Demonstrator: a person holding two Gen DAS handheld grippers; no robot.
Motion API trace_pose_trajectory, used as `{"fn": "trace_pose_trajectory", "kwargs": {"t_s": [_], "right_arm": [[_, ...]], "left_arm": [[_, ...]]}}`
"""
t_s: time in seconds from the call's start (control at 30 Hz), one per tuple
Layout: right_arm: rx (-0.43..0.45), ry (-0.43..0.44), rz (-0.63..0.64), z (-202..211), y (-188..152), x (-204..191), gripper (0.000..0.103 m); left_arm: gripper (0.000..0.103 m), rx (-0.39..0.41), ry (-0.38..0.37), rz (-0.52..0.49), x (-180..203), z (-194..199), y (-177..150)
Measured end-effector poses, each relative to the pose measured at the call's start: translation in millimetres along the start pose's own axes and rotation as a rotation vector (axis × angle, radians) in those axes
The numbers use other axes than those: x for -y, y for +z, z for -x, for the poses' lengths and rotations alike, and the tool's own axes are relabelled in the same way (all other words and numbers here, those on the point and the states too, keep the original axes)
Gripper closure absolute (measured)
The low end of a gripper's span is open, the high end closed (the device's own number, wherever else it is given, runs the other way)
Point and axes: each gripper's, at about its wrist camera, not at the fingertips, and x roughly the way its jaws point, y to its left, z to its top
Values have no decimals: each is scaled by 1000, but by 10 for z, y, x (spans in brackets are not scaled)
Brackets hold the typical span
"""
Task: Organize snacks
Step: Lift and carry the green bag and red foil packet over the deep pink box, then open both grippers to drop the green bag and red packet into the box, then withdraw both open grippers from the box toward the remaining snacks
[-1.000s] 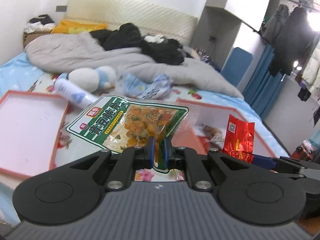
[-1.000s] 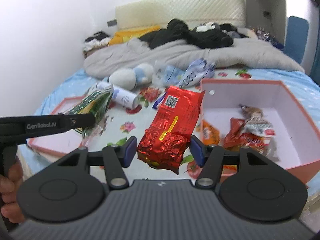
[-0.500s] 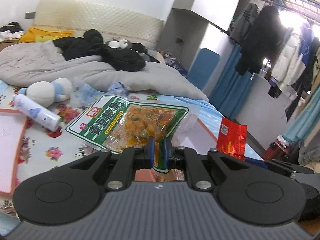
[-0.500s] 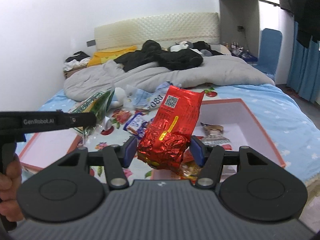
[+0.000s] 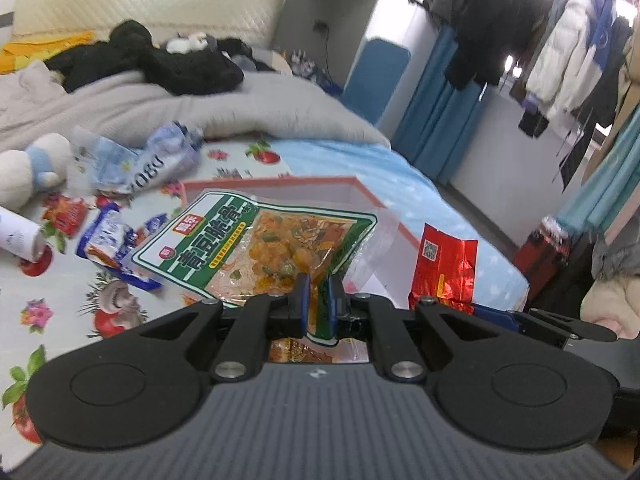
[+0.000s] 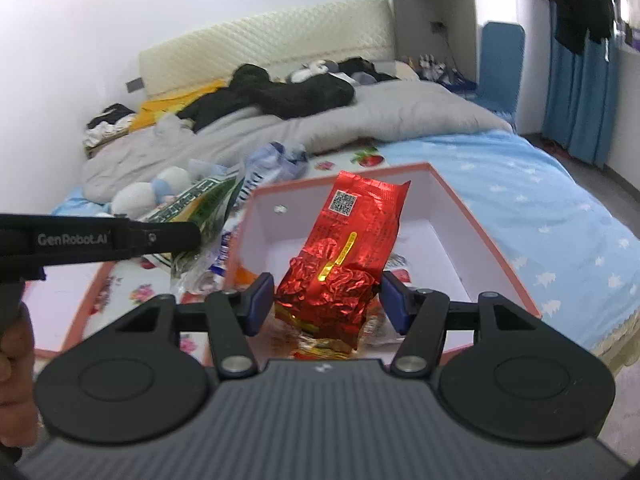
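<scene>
- Left gripper (image 5: 317, 296): fingers nearly together, pinching the lower edge of the green pea-snack bag (image 5: 256, 248). Bag fans out up and to the left of the fingertips, clear of the bed.
- Right gripper (image 6: 328, 300): fingers moderately apart, blue pads (image 6: 262, 300) pressed on both sides of the crumpled bottom of the red foil pack (image 6: 352, 244). Pack stands upright between them, QR label at the top.
- Orange-rimmed box (image 6: 496, 248): open, white inside, directly ahead of and under the right fingers. A few small packets on its floor below the red pack, mostly hidden.
- In the left view the same box (image 5: 368, 194) sits behind the green bag; the red pack shows just right of the left fingers.
- Blue-white packet (image 5: 108, 248): on the floral sheet, left of the left fingers, outside the box.
- White cylinder (image 5: 20, 236): further left, at the frame edge.
- Plush toy (image 5: 32, 164) and crumpled blue-white bags (image 5: 160, 160): beyond the fingers, up and left, near the grey duvet (image 5: 240, 108).
- Second orange-rimmed tray (image 6: 80, 312): left of the right fingers, under the left gripper's arm.
</scene>
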Motion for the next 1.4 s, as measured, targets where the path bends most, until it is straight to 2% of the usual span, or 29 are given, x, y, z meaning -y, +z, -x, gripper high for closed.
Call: {"fn": "trace_pose_trajectory", "kwargs": {"t_s": [0.2,0.37,0.6,0.7,0.77,0.8,0.83,0.87,0.9,0.93,1.4], "right_arm": [[-44,1,-70,-423,1,283,43],[-75,-11,-78,-734,21,422,43],[-131,-5,-110,-1013,-9,504,42],[-135,11,-108,-1022,-5,503,41],[-138,6,-104,-999,-10,479,40],[-137,-2,-106,-985,-6,473,38],[-136,-10,-104,-970,-5,464,30],[-134,-15,-99,-945,-5,447,26],[-131,-21,-96,-913,-5,432,20],[-126,-21,-97,-876,-5,420,20],[-14,63,-92,7,27,57,20]], "left_arm": [[92,-84,9,-2,-30,-641,83],[92,-126,19,9,-94,-1043,161],[90,-148,44,21,-233,-1271,223],[88,-144,66,25,-281,-1245,217],[76,-149,71,37,-308,-1201,222],[65,-139,74,45,-324,-1165,225],[53,-124,79,48,-334,-1116,229],[50,-111,80,47,-312,-1032,228],[49,-100,80,46,-315,-969,237],[49,-92,82,47,-318,-915,244],[49,18,91,14,-119,314,168]]}}
